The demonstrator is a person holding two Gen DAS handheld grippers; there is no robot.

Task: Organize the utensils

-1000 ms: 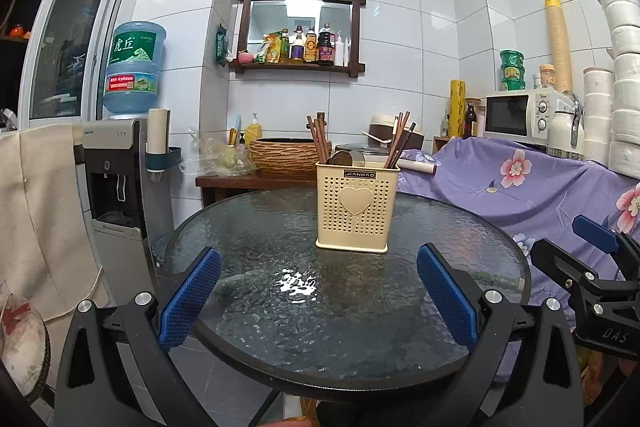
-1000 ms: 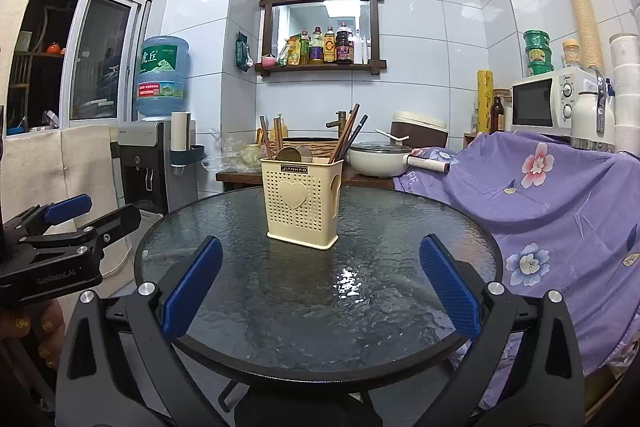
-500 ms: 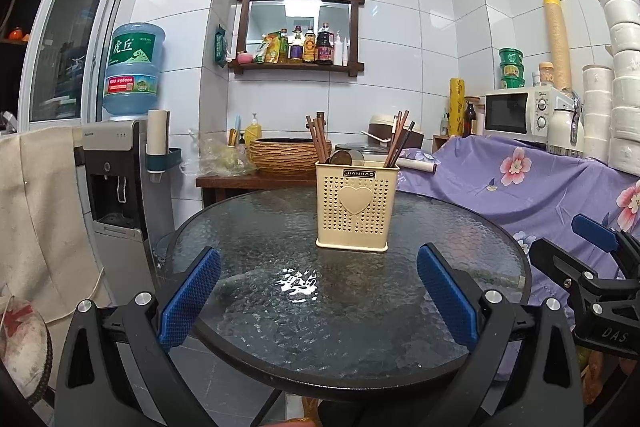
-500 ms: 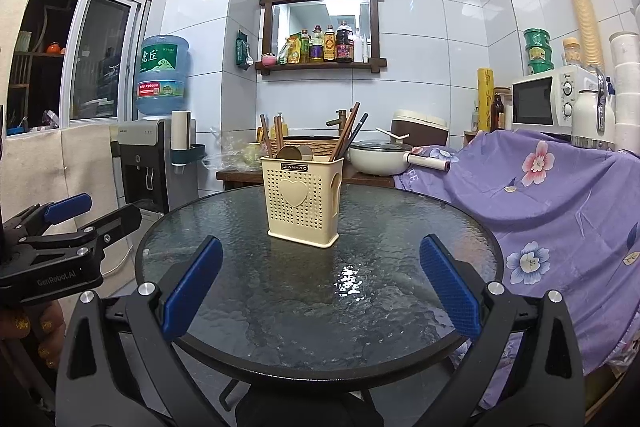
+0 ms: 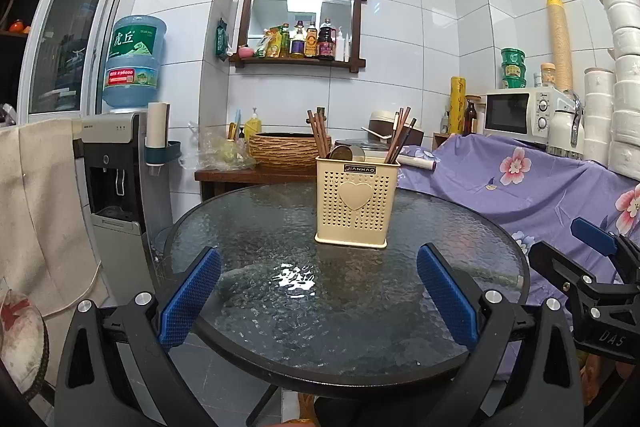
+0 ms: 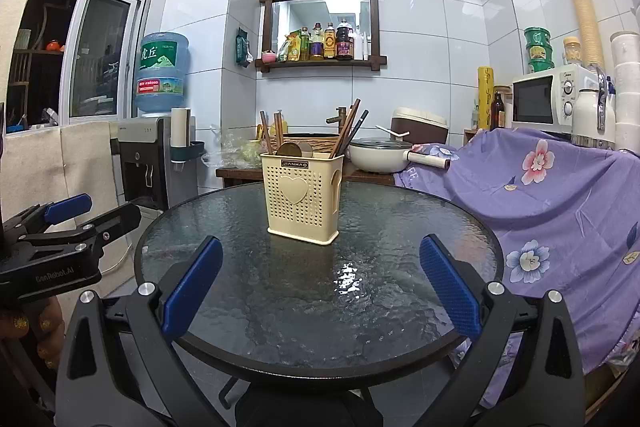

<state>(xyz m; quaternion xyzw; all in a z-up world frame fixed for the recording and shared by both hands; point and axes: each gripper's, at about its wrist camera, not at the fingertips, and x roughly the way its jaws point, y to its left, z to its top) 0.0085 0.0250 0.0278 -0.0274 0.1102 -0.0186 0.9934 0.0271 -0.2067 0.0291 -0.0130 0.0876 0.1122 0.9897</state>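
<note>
Hovering at the near edge of the round black-rimmed textured-glass table, the left gripper has its blue-padded jaws spread wide with nothing between them; the right gripper is spread the same way beside it. Farther in, near the table's middle, stands the cream perforated plastic utensil holder with a heart on its front, upright, holding brown wooden chopsticks and a round-ended wooden utensil. Behind sit a white microwave and a purple floral cloth.

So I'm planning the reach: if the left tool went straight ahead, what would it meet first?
Probably the cream utensil holder, standing slightly right of the left tool's centre line; only bare glass table lies between, though depth is unclear.
</note>
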